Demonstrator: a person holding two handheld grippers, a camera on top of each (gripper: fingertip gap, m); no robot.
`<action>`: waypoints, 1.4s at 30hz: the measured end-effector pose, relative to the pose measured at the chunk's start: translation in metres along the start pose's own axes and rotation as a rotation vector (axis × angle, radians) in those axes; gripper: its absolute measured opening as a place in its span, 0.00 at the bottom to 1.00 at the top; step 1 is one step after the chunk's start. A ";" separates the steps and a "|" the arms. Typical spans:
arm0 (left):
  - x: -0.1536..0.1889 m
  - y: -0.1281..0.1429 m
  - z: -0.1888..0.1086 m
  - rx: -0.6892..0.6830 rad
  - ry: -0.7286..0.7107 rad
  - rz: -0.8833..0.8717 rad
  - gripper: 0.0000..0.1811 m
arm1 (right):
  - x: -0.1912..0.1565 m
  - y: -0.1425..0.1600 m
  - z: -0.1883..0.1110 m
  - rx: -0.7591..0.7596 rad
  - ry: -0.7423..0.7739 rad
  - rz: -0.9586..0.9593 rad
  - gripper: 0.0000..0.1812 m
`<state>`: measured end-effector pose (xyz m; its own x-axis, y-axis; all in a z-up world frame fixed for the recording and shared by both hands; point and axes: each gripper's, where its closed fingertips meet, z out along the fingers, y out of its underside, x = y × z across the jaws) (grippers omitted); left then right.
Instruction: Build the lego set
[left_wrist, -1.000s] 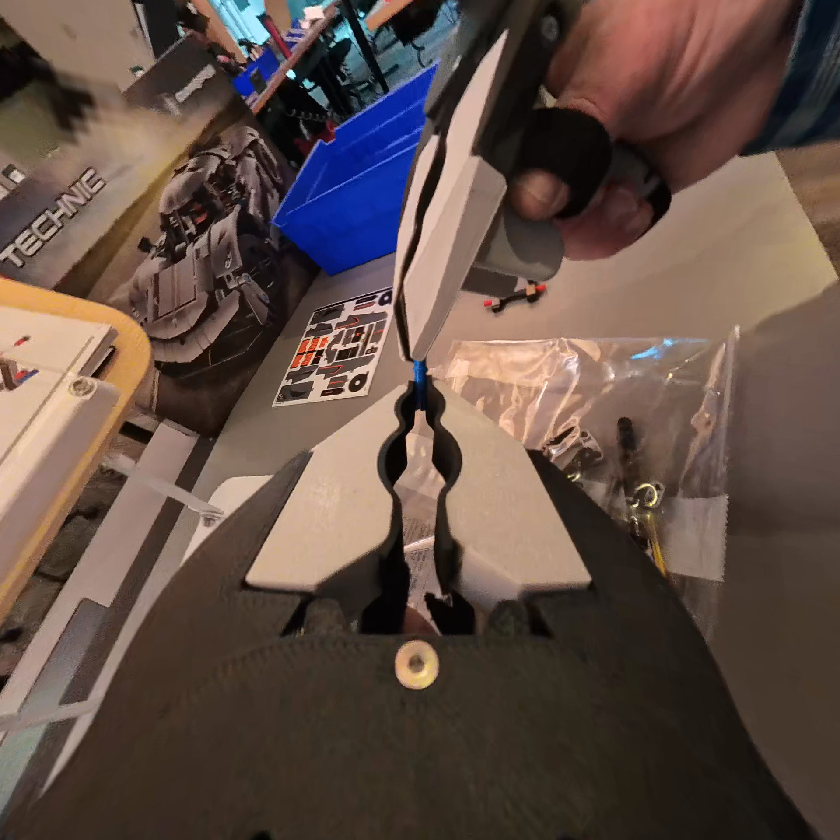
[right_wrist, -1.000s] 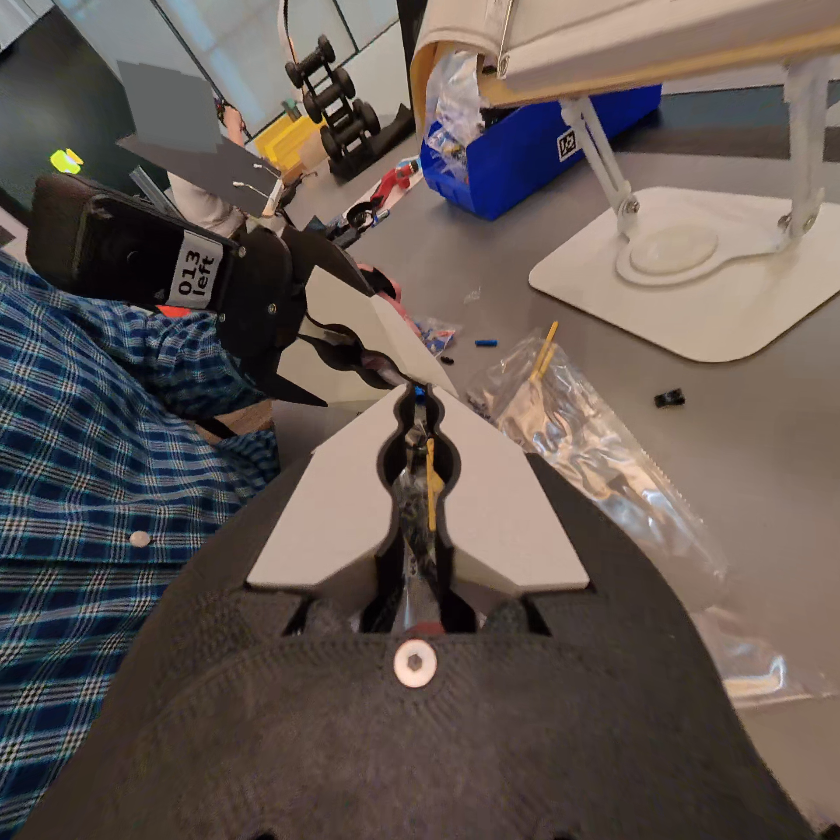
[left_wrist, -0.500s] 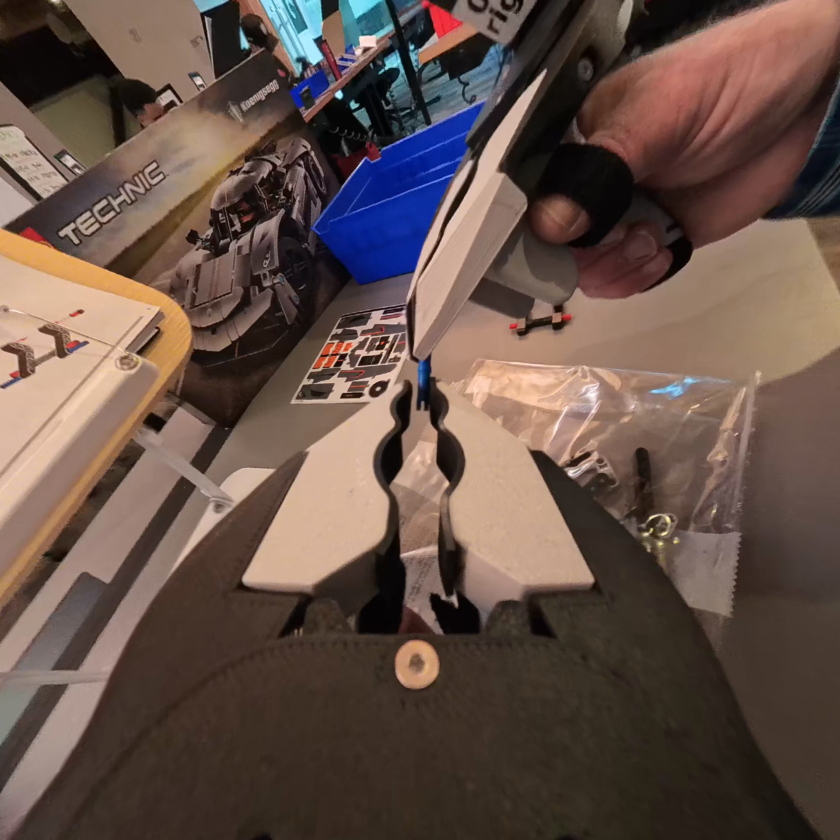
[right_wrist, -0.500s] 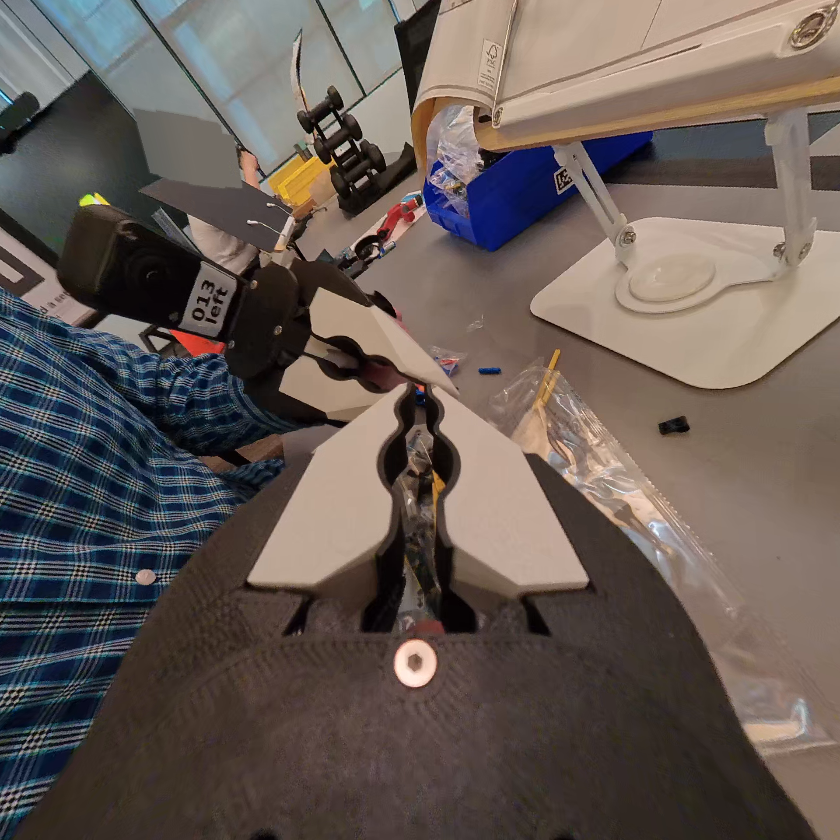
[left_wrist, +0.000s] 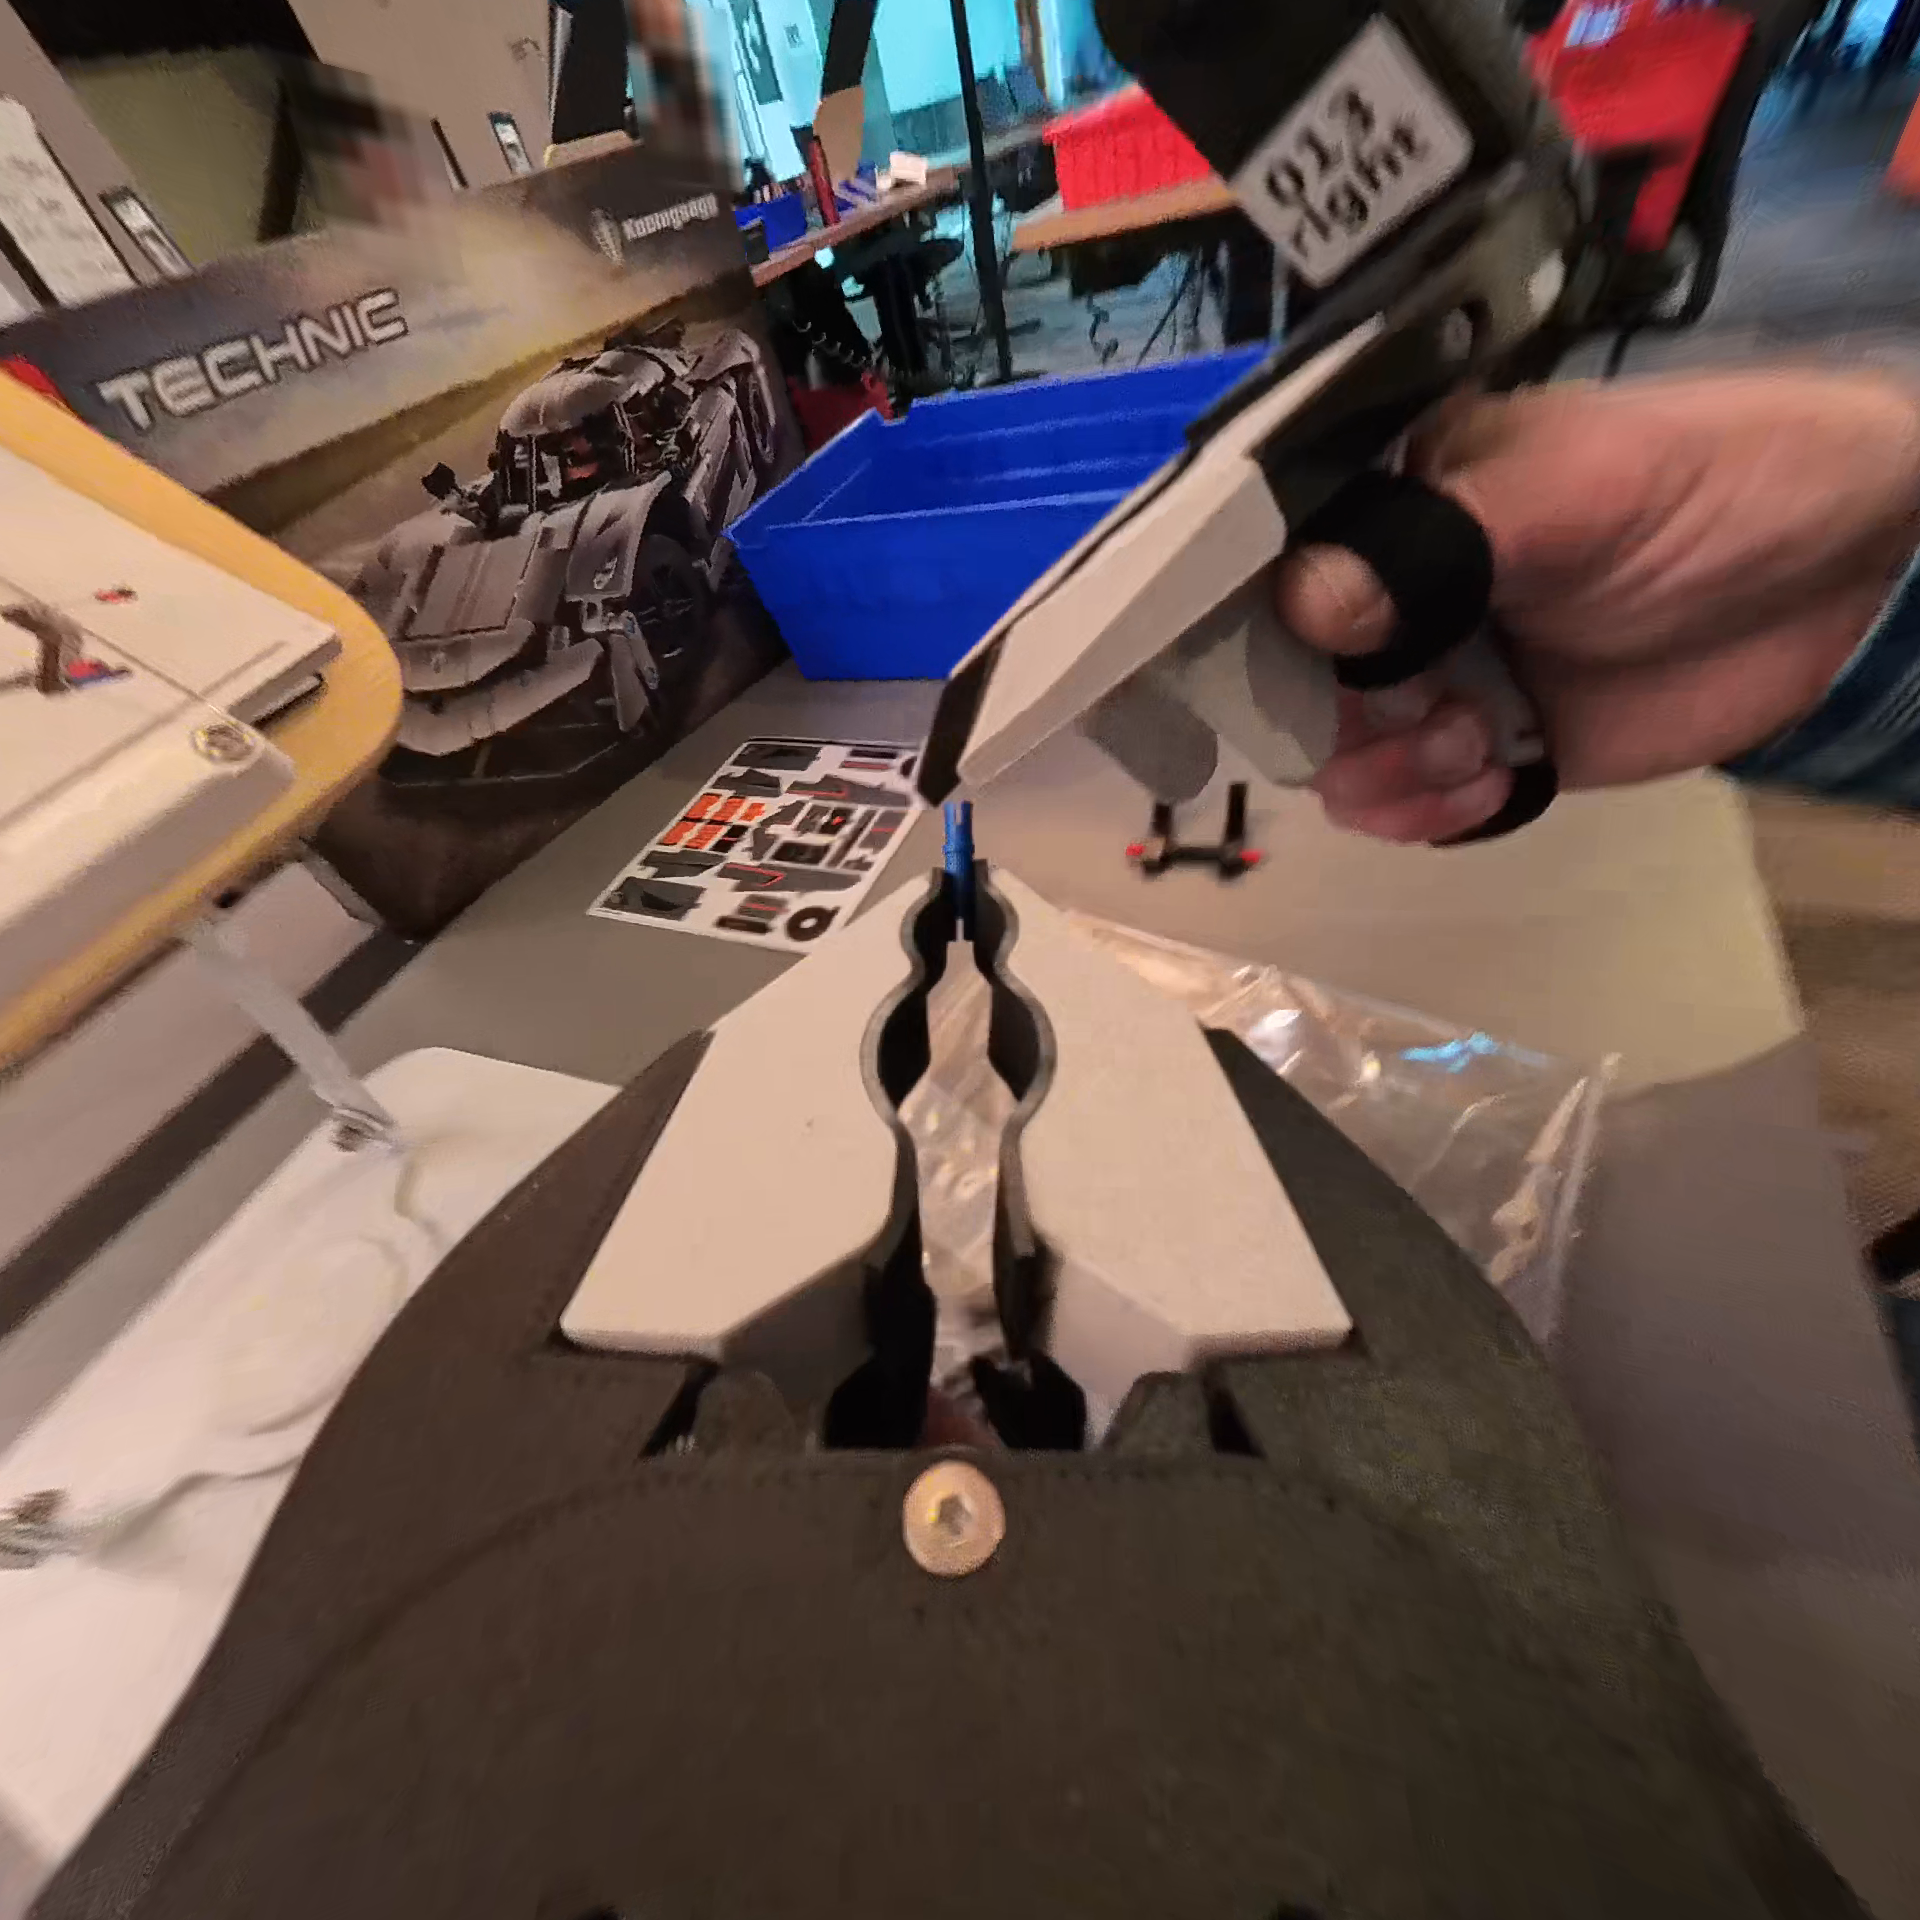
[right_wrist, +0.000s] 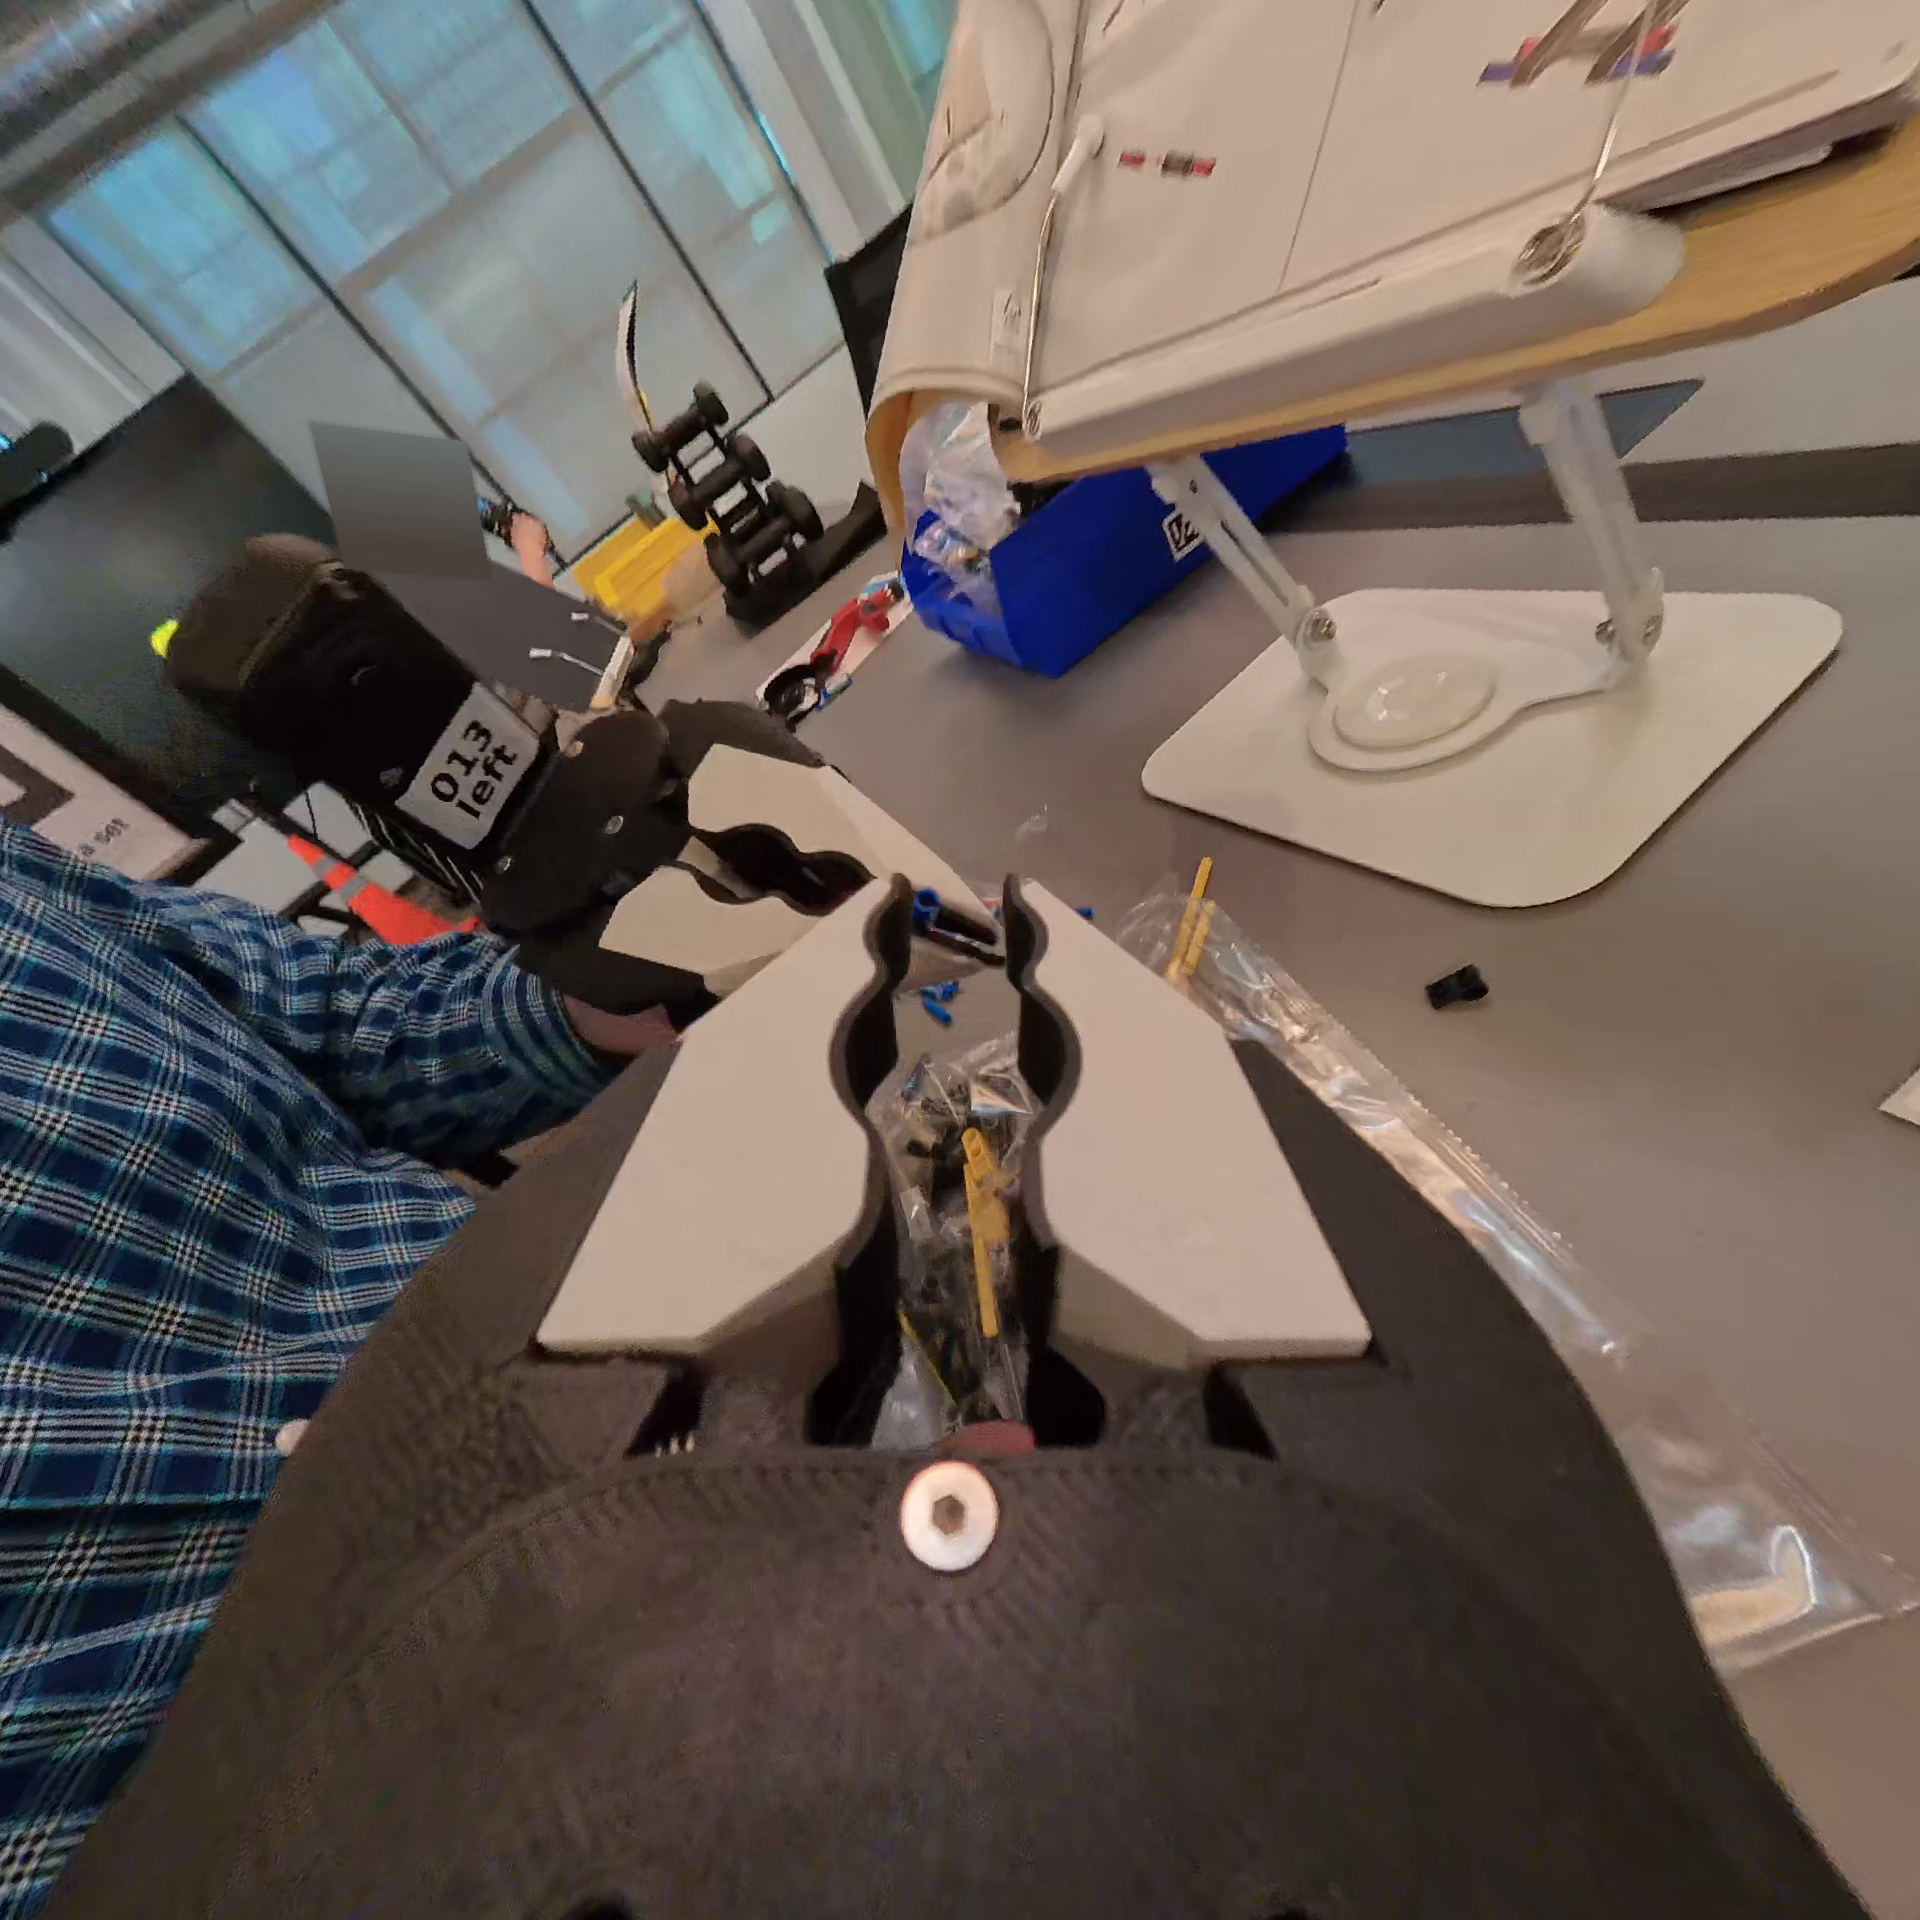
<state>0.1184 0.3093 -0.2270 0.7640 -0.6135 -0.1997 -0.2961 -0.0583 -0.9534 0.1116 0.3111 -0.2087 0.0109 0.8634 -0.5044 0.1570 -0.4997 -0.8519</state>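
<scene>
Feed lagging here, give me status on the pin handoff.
Left hand-held gripper shut on blue pin. Right hand-held gripper open, tips at the pin. Parts bag underneath, nothing blocking.

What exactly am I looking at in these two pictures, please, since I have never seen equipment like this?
There is no robot here: a person holds a two-finger gripper in each hand, and each gripper carries a camera looking forward along its own fingers. The big black and grey shape at the bottom of each picture is that camera's own gripper.

In the left wrist view, the left gripper is shut on a small blue pin. The right gripper, held by a hand, sits just above the pin; in its own view its fingers are apart.

On the grey table lie a clear bag of parts, a sticker sheet, a blue bin, the set's box and a white stand holding the instruction booklet.
</scene>
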 end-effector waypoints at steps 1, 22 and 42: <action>0.001 -0.004 0.000 0.026 0.021 -0.061 0.00 | 0.000 0.000 -0.001 0.002 0.000 -0.002 0.08; -0.007 -0.022 -0.004 0.264 0.196 -0.677 0.01 | -0.006 0.001 -0.001 0.028 0.142 -0.287 0.08; -0.009 0.004 -0.061 0.362 0.236 -1.189 0.00 | -0.045 0.028 0.058 -0.054 0.353 -0.893 0.13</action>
<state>0.0755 0.2663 -0.2148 0.3181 -0.4582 0.8300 0.7032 -0.4732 -0.5307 0.0583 0.2545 -0.2177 0.1606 0.8997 0.4060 0.2966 0.3483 -0.8892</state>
